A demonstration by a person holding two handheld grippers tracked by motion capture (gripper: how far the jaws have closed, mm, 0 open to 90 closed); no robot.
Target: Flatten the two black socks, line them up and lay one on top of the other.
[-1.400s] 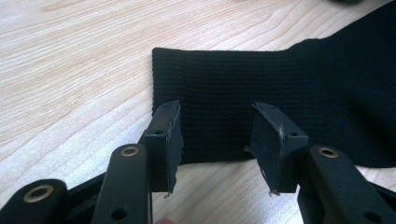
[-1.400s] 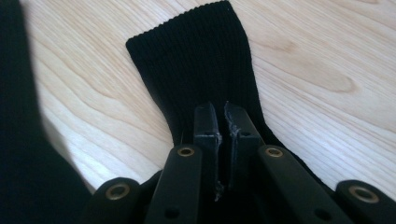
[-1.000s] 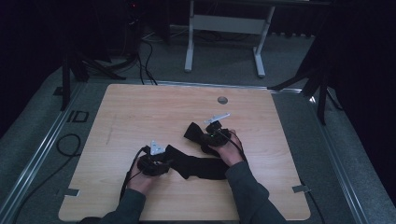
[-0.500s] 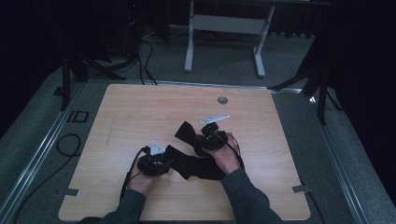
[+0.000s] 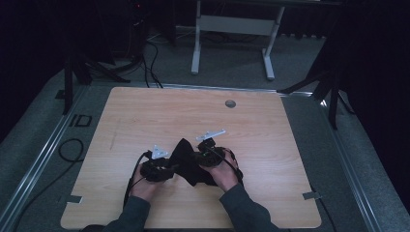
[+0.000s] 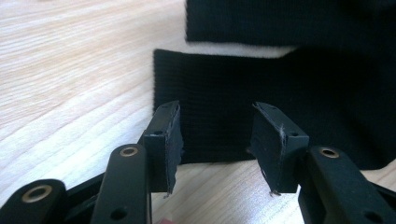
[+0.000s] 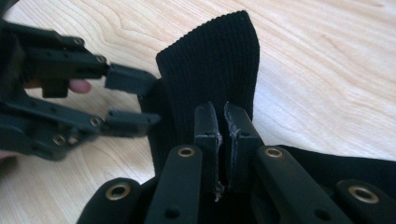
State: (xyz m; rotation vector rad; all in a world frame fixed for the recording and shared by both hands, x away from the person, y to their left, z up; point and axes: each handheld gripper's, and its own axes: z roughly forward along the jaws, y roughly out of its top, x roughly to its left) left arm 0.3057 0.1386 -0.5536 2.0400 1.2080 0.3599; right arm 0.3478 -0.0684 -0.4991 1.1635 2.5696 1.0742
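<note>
A black ribbed knit cloth [image 5: 189, 170] lies on the wooden table [image 5: 145, 116] near its front middle. My right gripper [image 5: 194, 157] is shut on a fold of it, and the pinched flap [image 7: 210, 60] stands up past the closed jaws [image 7: 222, 114]. My left gripper [image 5: 174, 166] sits just left of the cloth with its jaws open. In the left gripper view the open gripper [image 6: 217, 128] brackets the cloth's ribbed edge [image 6: 224, 88], and the pads do not press on it. The right gripper view has the left gripper [image 7: 133, 100] open beside the flap.
A round grey grommet [image 5: 230, 103] sits in the table's far middle. A white desk frame [image 5: 232, 24] and dark stands [image 5: 333, 82] are behind the table. A black cable [image 5: 71, 149] loops on the floor at the left. Bare wood lies all around the cloth.
The right gripper has moved left and nearer the person, toward the left gripper, dragging the pinched cloth so that it bunches up. The left gripper has kept still.
</note>
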